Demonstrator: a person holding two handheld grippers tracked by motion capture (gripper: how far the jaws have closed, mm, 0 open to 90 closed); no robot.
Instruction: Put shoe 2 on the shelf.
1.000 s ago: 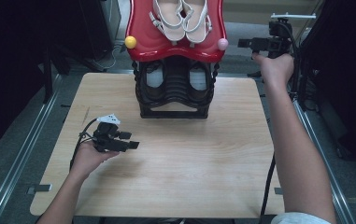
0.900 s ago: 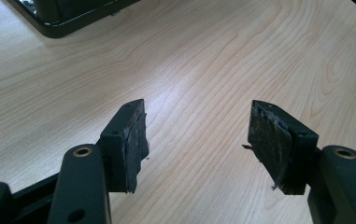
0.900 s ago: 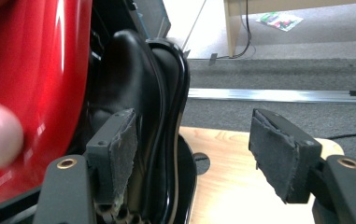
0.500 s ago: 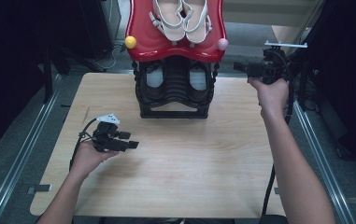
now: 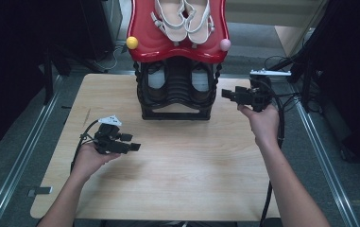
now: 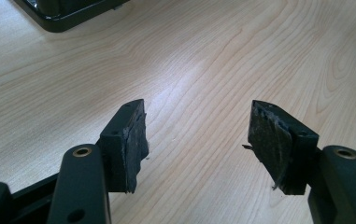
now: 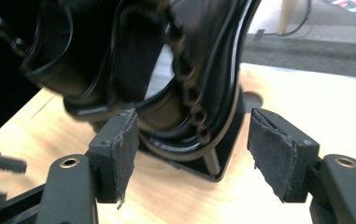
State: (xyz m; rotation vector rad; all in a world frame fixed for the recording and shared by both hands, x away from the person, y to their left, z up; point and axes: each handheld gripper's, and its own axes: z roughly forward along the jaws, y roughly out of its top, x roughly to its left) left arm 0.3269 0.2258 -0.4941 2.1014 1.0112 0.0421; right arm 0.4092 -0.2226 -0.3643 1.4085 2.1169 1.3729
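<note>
Shoe rack (image 5: 176, 101): black frame standing at the far middle of the table, its base on the wood; the right gripper is nearest to it, just off its right side.
Rack contents: a dark shoe with a pale lining sits in each lower bay, left (image 5: 155, 81) and right (image 5: 200, 81).
Red top shelf (image 5: 144, 40): curved tray above the black frame, carrying a pair of white strappy sandals (image 5: 183, 19) side by side; a yellow knob (image 5: 132, 42) marks its left corner and a pink knob (image 5: 225, 45) its right.
Right gripper (image 5: 228, 94): held off the table at the far right, pointing left at the rack; jaws spread wide with nothing between the pads; its own view shows the rack's black ribs (image 7: 199, 93) close ahead, not touching.
Left gripper (image 5: 133, 144): held low over the near left of the table, pointing right; jaws wide apart and empty, bare wood between them in its own view.
Table (image 5: 182, 179): light wood top; the rack's base corner (image 6: 63, 18) shows at the far edge of the left gripper view.
Spacing: the two grippers are well apart.
</note>
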